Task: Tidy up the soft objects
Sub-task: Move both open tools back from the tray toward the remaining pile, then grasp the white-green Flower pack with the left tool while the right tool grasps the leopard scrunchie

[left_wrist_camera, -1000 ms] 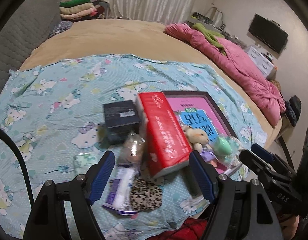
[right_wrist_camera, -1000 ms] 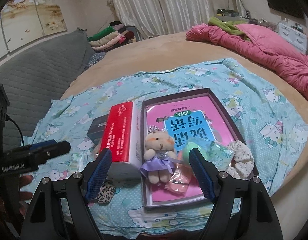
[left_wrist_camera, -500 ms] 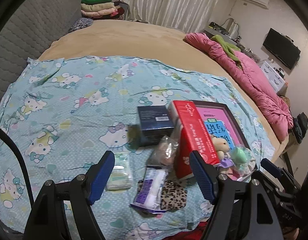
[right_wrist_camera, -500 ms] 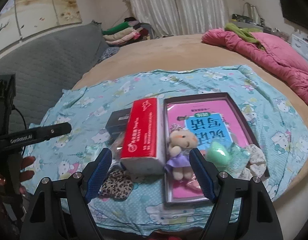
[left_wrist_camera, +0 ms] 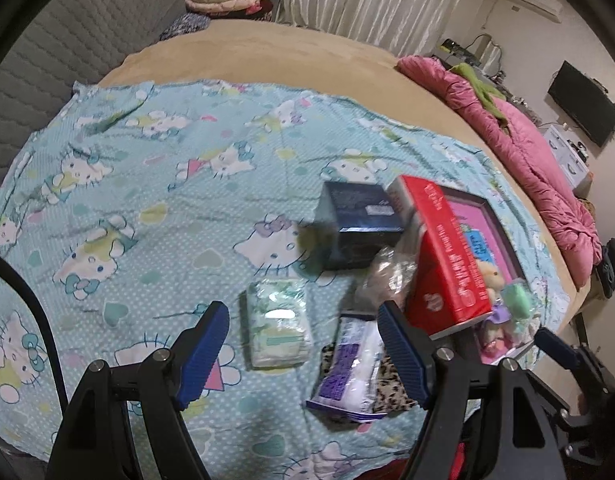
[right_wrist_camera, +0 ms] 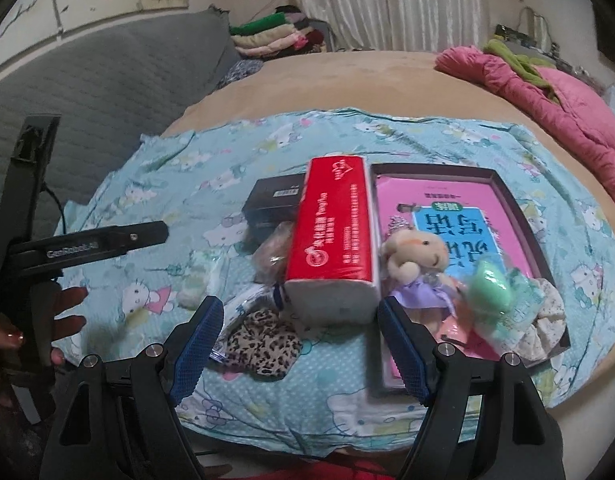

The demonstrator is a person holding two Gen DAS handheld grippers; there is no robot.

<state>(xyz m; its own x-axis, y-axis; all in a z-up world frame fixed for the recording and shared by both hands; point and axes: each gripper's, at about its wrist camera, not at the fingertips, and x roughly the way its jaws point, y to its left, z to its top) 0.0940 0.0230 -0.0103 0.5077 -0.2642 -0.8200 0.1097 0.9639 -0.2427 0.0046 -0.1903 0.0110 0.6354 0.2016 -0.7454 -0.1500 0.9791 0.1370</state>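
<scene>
Glossy plastic-wrapped red tissue pack [right_wrist_camera: 331, 236], plush bear [right_wrist_camera: 417, 258], printed cotton sheet [left_wrist_camera: 147, 168]

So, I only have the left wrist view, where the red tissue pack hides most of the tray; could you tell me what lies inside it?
Observer: A teddy in a purple dress lies on the pink book inside the tray.
Operator: Thank you. Is anything in its near right corner?
Observer: Yes, a pale floral scrunchie sits there, next to a green item in clear wrap.
Operator: And what is the right gripper doing?
Observer: The right gripper is open and empty, with the near end of the red tissue pack framed between its fingers.
</scene>
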